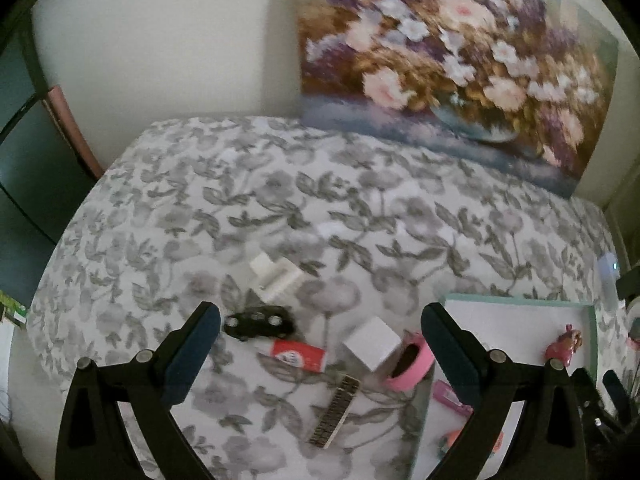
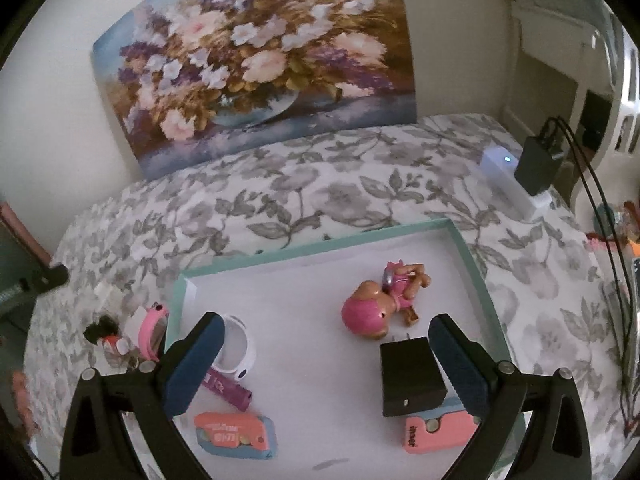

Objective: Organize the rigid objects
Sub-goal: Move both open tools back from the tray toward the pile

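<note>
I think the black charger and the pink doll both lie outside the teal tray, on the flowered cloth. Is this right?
No. The right wrist view shows the black charger and the pink doll lying inside the teal tray, which rests on the flowered cloth.

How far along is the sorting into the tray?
Done: pink-haired doll, black charger, purple tube and two coral cards lie in the teal-rimmed tray. In hand: nothing; left gripper and right gripper are open. Left on the bedspread: black toy car, white cube, pink tape roll, red box.
</note>
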Demonstrator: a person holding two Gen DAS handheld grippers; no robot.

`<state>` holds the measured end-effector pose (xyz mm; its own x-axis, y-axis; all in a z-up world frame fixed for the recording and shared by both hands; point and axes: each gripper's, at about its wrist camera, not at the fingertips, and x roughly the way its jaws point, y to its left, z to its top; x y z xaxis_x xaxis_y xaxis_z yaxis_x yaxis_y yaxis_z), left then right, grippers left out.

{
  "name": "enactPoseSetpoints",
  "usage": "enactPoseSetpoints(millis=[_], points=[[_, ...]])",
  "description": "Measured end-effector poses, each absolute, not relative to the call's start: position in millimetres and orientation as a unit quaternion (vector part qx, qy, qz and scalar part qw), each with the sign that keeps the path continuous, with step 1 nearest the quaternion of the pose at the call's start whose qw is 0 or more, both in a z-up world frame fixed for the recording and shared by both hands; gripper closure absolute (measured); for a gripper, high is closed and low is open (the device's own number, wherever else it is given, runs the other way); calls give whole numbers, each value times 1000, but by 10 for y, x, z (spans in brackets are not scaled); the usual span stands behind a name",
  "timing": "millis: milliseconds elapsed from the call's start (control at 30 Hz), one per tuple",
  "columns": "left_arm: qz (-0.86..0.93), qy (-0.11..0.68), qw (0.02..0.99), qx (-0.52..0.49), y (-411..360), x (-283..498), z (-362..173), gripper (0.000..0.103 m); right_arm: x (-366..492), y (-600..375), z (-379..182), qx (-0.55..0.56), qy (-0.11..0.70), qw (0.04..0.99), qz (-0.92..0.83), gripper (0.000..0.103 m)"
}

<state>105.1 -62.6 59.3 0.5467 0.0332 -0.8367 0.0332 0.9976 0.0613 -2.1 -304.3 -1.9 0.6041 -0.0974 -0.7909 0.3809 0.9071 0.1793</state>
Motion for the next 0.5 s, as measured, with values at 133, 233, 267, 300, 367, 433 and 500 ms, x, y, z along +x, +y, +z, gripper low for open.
enactPoseSetpoints(millis=[133,233,267,300,367,433,500], points=[[10,466,885,26,-417,1044,686,3,1,-2932,-13,160,420,884,-133,0],[20,461,887,14,-229,1047,715,3,36,-2861,-31,167,423,881,-130,0],[22,460,887,11,-181,1043,717,3,50,-2831,-35,167,425,880,-129,0],[24,460,887,6,-124,1046,719,3,67,-2793,-40,166,428,879,-127,0],[31,460,887,0,-7,1045,725,3,99,-2726,-43,165,432,879,-122,0],[39,459,887,-4,101,1040,728,3,131,-2642,-46,165,430,880,-115,0],[44,459,887,-11,207,1037,730,3,156,-2572,-43,172,424,883,-105,0]])
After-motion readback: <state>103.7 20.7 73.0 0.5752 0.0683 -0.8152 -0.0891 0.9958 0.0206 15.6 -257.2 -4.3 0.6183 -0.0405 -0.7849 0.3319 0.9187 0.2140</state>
